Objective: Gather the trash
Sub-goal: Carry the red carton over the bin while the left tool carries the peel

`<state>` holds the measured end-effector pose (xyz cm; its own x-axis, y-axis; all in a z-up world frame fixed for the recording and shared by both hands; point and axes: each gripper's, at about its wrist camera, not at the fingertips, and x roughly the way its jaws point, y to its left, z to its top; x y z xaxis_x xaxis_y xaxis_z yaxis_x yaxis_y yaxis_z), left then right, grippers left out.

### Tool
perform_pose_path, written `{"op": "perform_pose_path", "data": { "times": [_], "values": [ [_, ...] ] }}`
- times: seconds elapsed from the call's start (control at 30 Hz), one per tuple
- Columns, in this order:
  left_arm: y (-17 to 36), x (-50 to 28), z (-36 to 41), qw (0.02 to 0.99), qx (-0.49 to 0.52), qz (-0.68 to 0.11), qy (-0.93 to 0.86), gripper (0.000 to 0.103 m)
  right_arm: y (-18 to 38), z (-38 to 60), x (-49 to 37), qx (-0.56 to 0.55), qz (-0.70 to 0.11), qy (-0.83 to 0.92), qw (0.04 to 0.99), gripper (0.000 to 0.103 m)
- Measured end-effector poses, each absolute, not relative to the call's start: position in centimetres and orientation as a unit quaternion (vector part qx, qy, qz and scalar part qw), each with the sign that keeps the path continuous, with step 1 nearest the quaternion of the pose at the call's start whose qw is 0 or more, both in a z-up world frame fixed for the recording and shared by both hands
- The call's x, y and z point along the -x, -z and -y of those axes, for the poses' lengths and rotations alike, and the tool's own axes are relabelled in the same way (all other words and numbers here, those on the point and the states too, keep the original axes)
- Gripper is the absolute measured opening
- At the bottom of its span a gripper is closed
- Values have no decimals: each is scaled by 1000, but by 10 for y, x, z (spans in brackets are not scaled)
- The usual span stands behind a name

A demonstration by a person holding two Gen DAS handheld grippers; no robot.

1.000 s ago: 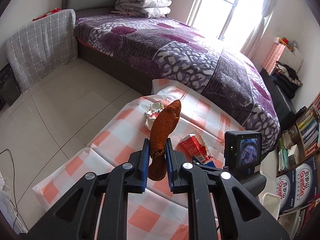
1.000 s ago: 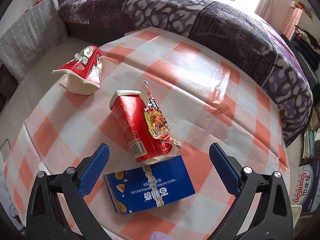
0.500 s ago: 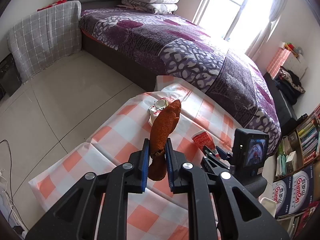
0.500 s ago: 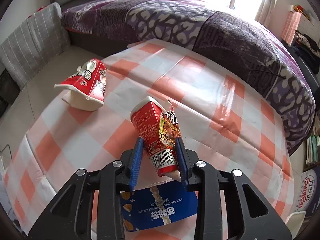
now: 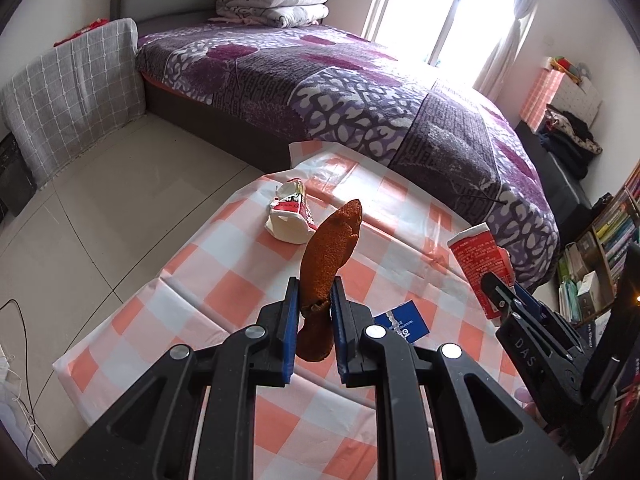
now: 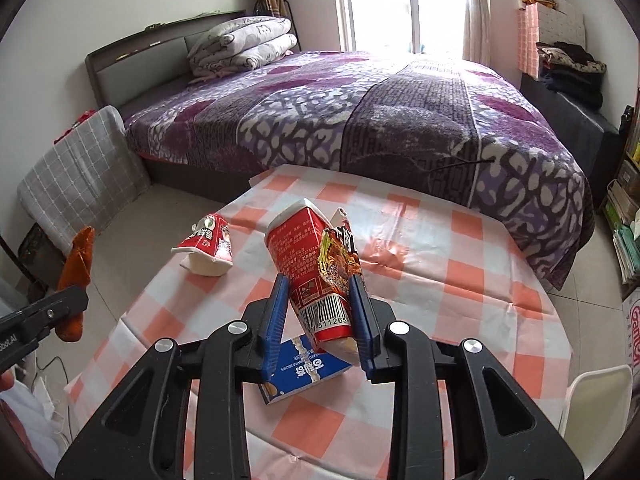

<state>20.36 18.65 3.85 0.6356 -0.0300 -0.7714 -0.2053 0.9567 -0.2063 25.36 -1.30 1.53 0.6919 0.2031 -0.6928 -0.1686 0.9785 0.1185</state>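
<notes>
Trash is split between the two grippers and the checked tablecloth (image 6: 460,280). Furthest left, the left gripper (image 5: 314,320) has its blue pads nearly closed on a limp brown-orange wrapper (image 5: 330,256), pinched low so that most of it stands up above the pads while a short tail hangs beneath. Next along, a crushed red-and-white carton (image 6: 206,250) lies on its side on the cloth, near the edge that faces the bed (image 6: 360,120), untouched. Then comes the right gripper (image 6: 320,316), its jaws partly closed around a red drink carton (image 6: 306,264) with a torn snack packet (image 6: 338,260) pressed against the carton's right face; both are lifted clear of the table and tilted. Directly beneath them a torn blue biscuit box (image 6: 304,368) rests flat on the cloth.

Both loads seem ready to be carried to a bin, which no view shows. To carry them well, the person should keep steady pressure on the right jaws, since the thin packet is only trapped between pad and carton and could slide out if the grip eases. Moving level and without jerks should also stop the floppy wrapper swinging loose. Two pieces would remain for another trip.
</notes>
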Motion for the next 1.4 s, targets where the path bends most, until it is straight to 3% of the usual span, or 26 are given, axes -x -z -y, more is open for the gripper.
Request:
{"op": "perform_pose_path", "data": {
  "times": [0.63, 1.4],
  "values": [
    [-14, -198, -96, 893, 65, -446, 2, 16, -24, 125, -173, -77, -364, -14, 928, 31],
    [-2, -186, 36, 895, -7, -439, 80, 16, -14, 240, -150, -143, -373, 81, 913, 32]
  ]
}}
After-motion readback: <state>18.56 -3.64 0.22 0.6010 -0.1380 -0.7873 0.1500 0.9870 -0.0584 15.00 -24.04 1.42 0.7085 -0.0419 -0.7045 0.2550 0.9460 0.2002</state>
